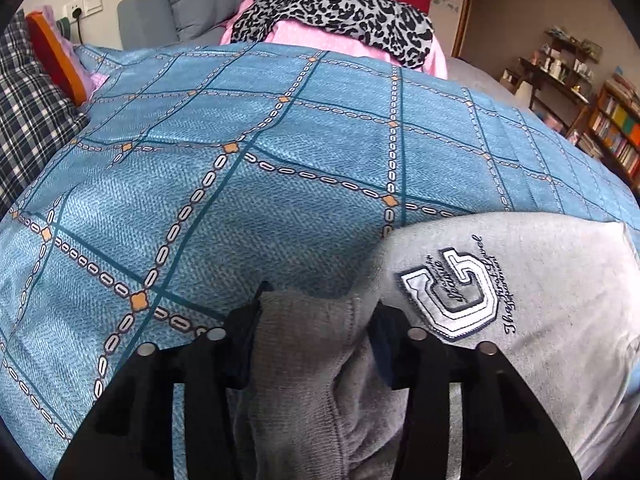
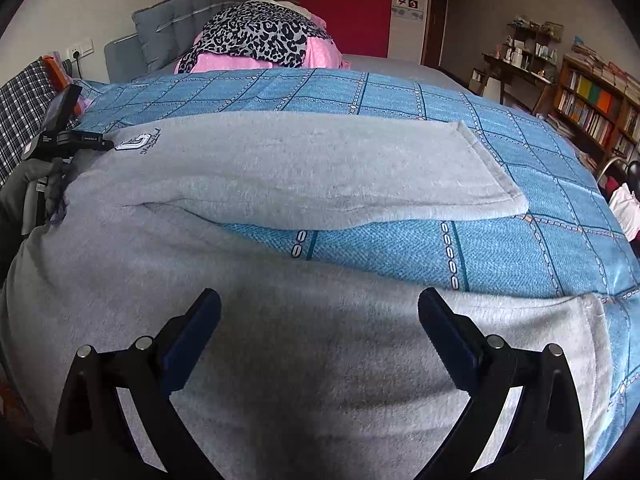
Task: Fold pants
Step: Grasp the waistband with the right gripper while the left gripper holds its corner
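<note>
Grey sweatpants [image 2: 280, 168] lie spread on a blue patterned bedspread [image 2: 400, 92], legs pointing right. A white "G" logo patch [image 1: 452, 296] sits near the waist. My left gripper [image 1: 316, 312] is shut on the bunched waistband [image 1: 304, 352] at the pants' left end; it also shows in the right wrist view [image 2: 60, 140]. My right gripper [image 2: 320, 312] is open, its blue-padded fingers [image 2: 200, 328] hovering just over the near leg [image 2: 320, 360], close to its hem [image 2: 596, 340]. The far leg ends at a stitched hem [image 2: 500, 184].
A leopard-print cloth [image 1: 340, 12] on pink bedding [image 1: 320, 44] lies at the bed's far end by a grey headboard [image 2: 180, 24]. A plaid cloth [image 1: 28, 112] and an orange item [image 1: 56, 60] sit at left. Bookshelves [image 2: 592, 108] stand at right.
</note>
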